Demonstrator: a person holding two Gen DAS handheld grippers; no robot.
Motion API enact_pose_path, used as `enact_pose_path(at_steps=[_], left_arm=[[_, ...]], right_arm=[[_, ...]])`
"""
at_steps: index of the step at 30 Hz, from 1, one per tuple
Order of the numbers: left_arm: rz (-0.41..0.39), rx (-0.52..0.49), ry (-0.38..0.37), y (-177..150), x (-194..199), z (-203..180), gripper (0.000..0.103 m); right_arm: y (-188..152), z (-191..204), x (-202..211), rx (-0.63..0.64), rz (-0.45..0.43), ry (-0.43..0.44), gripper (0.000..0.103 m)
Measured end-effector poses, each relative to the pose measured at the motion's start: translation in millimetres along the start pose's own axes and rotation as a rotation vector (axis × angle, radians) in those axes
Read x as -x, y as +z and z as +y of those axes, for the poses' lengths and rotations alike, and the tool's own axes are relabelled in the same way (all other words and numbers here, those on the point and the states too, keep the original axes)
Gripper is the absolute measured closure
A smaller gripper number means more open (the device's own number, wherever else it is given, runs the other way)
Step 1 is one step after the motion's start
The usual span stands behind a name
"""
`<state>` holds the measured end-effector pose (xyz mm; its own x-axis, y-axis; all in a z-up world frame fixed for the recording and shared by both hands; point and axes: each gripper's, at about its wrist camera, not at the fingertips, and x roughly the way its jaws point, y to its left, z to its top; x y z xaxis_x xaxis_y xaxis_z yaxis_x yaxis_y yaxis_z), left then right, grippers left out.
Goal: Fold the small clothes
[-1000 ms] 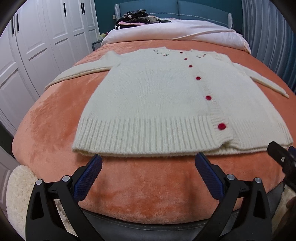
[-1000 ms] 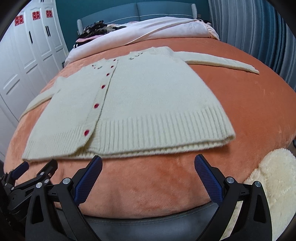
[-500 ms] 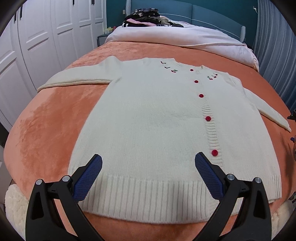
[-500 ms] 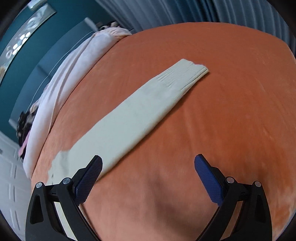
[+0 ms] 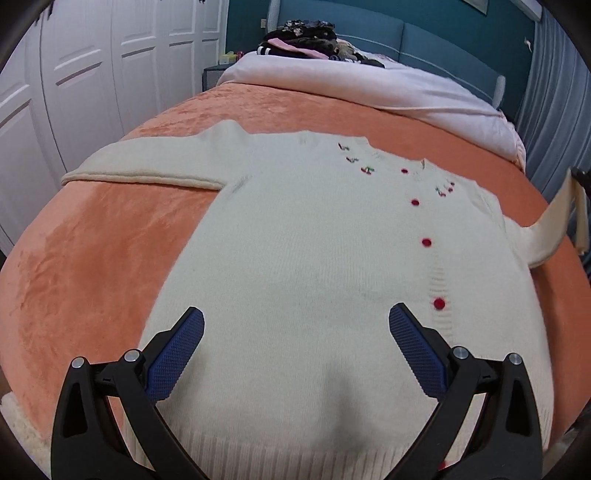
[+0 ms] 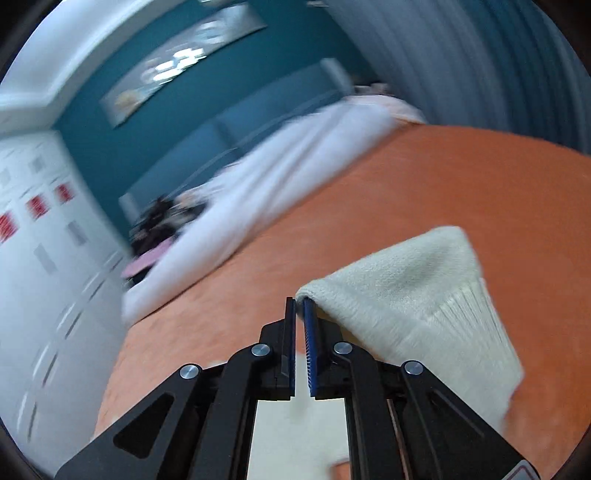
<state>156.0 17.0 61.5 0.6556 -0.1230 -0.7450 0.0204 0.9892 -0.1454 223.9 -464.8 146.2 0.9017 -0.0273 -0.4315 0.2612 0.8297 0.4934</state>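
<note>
The cardigan (image 5: 314, 266) lies flat, buttoned side up, in the middle of the bed (image 5: 92, 258), hem at the near edge, ready for folding. The right gripper (image 6: 299, 310) has just closed, pinching the right sleeve (image 6: 413, 288) at its cuff and lifting it off the bed's right side, probably to fold it inward. The left gripper (image 5: 295, 332) hovers over the body, fingers spread and empty.

We see a bed with an orange plush blanket (image 5: 92, 258); cream cardigan (image 5: 314, 258) spread flat on it, buttons up. White duvet (image 5: 369, 88) bunched at the headboard end, dark clothes pile (image 5: 303, 33) behind it.
</note>
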Motion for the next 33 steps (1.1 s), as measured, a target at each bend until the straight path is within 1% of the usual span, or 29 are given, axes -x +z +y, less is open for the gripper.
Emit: enact_pose_path(at_steps=[1,2,3,4,5,6,7,8,9,10,11,12,13,14,16,17,18,19,21,22,23,24,25,26,27,28,29,31,33], left_arm=[[-0.012,0.023,-0.017,8,1,2,0.005],[-0.024,0.047,-0.031,15,1,4,0.005],[-0.031,0.071,-0.049,23,1,7,0.005],[-0.029,0.093,-0.068,30,-1,9,0.005],[-0.022,0.115,-0.092,38,-4,11,0.005],[-0.012,0.134,-0.116,45,-8,12,0.005],[-0.003,0.152,-0.142,52,-14,14,0.005],[0.008,0.167,-0.167,59,-21,15,0.005],[0.022,0.180,-0.185,65,-28,16,0.005],[0.038,0.197,-0.212,71,-38,16,0.005],[0.055,0.215,-0.230,77,-48,15,0.005],[0.069,0.233,-0.251,82,-57,13,0.005],[0.078,0.241,-0.269,87,-66,11,0.005],[0.084,0.242,-0.276,91,-74,5,0.005],[0.103,0.224,-0.293,96,-91,-12,0.005],[0.127,0.219,-0.300,98,-100,-22,0.005],[0.163,0.218,-0.333,97,-111,-34,0.005],[0.209,0.223,-0.362,97,-123,-44,0.005],[0.297,0.262,-0.402,92,-147,-63,0.005],[0.332,0.281,-0.415,88,-159,-71,0.005],[0.353,0.291,-0.403,87,-169,-78,0.011],[0.353,0.292,-0.383,87,-176,-84,0.025],[0.342,0.283,-0.364,90,-179,-89,0.036],[0.339,0.279,-0.395,95,-181,-92,0.069],[0.360,0.292,-0.460,101,-184,-94,0.092],[0.364,0.313,-0.492,110,-183,-92,0.093],[0.319,0.327,-0.504,122,-175,-88,0.094],[0.187,0.322,-0.509,153,-149,-74,0.095],[0.112,0.349,-0.519,176,-131,-53,0.095]], right_arm=[[-13,46,-5,0.089,0.045,0.109,0.102],[-30,85,-13,0.158,0.104,0.193,0.101],[-58,123,-25,0.223,0.187,0.264,0.095],[-85,151,-40,0.277,0.267,0.302,0.091],[-118,171,-53,0.335,0.339,0.315,0.078],[-157,187,-67,0.407,0.414,0.298,0.075],[-178,191,-74,0.441,0.447,0.268,0.075],[-201,187,-80,0.457,0.479,0.221,0.075],[-207,177,-80,0.440,0.493,0.188,0.075],[-210,160,-77,0.387,0.502,0.151,0.074],[-207,142,-70,0.333,0.498,0.137,0.072],[-195,117,-62,0.237,0.475,0.118,0.064],[-182,97,-53,0.158,0.440,0.088,0.058],[-167,74,-42,0.077,0.381,0.040,0.050],[-150,50,-33,0.019,0.322,-0.006,0.048],[-140,42,-34,0.001,0.315,-0.020,0.048],[-132,36,-34,-0.022,0.311,-0.029,0.048],[-128,31,-34,-0.048,0.303,-0.018,0.048],[-125,26,-37,-0.069,0.298,-0.005,0.047],[-132,27,-37,-0.061,0.303,-0.013,0.047],[-139,25,-37,-0.046,0.312,-0.033,0.045],[-146,18,-40,-0.039,0.320,-0.054,0.045],[-150,10,-42,-0.044,0.332,-0.072,0.045],[-154,2,-51,-0.066,0.347,-0.081,0.045],[-159,-4,-53,-0.091,0.356,-0.080,0.045],[-161,-12,-53,-0.123,0.361,-0.072,0.045],[-158,-18,-54,-0.139,0.358,-0.067,0.045],[-150,-31,-54,-0.186,0.336,-0.043,0.045],[-140,-40,-57,-0.237,0.308,-0.021,0.045]])
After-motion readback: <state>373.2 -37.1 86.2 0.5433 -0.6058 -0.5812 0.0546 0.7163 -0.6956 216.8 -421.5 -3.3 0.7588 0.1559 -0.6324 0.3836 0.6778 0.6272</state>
